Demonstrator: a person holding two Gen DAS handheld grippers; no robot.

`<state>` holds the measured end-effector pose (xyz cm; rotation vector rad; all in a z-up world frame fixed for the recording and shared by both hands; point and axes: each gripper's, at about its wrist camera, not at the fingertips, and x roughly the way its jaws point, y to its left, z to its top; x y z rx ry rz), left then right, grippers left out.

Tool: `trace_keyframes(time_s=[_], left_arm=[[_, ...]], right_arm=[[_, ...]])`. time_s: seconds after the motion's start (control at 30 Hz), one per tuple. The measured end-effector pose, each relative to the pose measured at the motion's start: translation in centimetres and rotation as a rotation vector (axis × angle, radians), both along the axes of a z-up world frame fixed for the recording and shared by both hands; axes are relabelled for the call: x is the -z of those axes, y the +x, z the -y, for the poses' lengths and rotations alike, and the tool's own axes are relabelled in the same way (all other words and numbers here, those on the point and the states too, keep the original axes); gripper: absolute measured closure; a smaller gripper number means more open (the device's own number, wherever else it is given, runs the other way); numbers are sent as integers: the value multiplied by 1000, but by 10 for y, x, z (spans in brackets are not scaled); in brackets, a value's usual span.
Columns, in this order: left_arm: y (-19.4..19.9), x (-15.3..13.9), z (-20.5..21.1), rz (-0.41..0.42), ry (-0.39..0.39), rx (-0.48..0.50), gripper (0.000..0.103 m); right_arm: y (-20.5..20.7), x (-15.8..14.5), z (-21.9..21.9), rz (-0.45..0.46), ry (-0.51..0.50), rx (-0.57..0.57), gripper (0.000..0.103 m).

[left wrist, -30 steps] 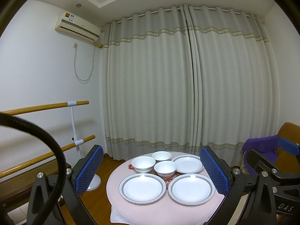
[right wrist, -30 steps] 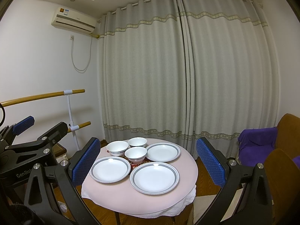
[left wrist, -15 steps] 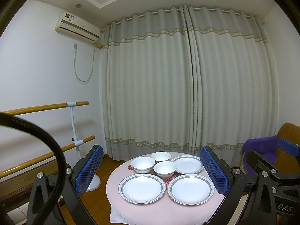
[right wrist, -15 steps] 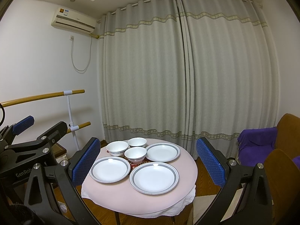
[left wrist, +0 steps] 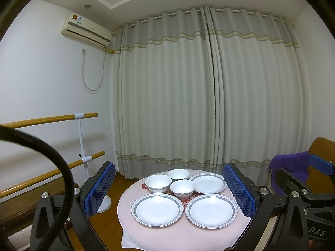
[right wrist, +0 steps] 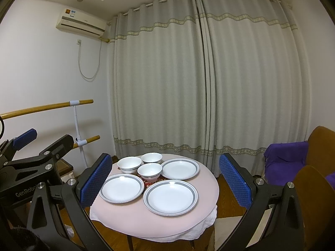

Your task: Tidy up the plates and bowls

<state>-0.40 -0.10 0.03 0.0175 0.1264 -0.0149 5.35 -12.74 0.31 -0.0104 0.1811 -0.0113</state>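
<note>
Both grippers hang short of the surface (right wrist: 146,219), nothing grasped. Left gripper (left wrist: 167,190): jaws spread wide, empty. Right gripper (right wrist: 165,182): jaws spread wide, empty.

Layout on the round surface, clock-face from its centre in the right wrist view:
- plate A (right wrist: 122,187) at 8 o'clock
- plate B (right wrist: 170,197) at 5 o'clock, nearest the edge
- plate C (right wrist: 180,168) at 1 o'clock
- bowl 1 (right wrist: 129,164) at 10, bowl 2 (right wrist: 151,158) at 12, bowl 3 (right wrist: 150,171) near centre

Nothing is stacked yet, so the task looks unstarted. The bowls sit close together, possibly touching; cannot tell for sure.

Risks, as judgement:
- Plates lie flat, rims low. A jaw has to get under or pinch the rim; a shallow bite on glazed ceramic will likely slip and drop the plate.
- Reaching for bowl 3 over plates A/B could clip a rim and shove a plate toward the edge.
- The cloth (right wrist: 201,228) under the cover hangs loose at 5 o'clock; dragging a plate may pull it.
- Bowls are tightly grouped, so a wide jaw entering beside one may knock its neighbour.
- Both grippers converge on one small surface; collision is possible.
</note>
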Motion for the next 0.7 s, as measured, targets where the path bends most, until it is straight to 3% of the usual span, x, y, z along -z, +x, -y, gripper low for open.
trace_keyframes(time_s=[0.7], left_arm=[[-4,-1,1,6,-2,0,0]], right_arm=[[-1,0,1,3,-1,-3,0]])
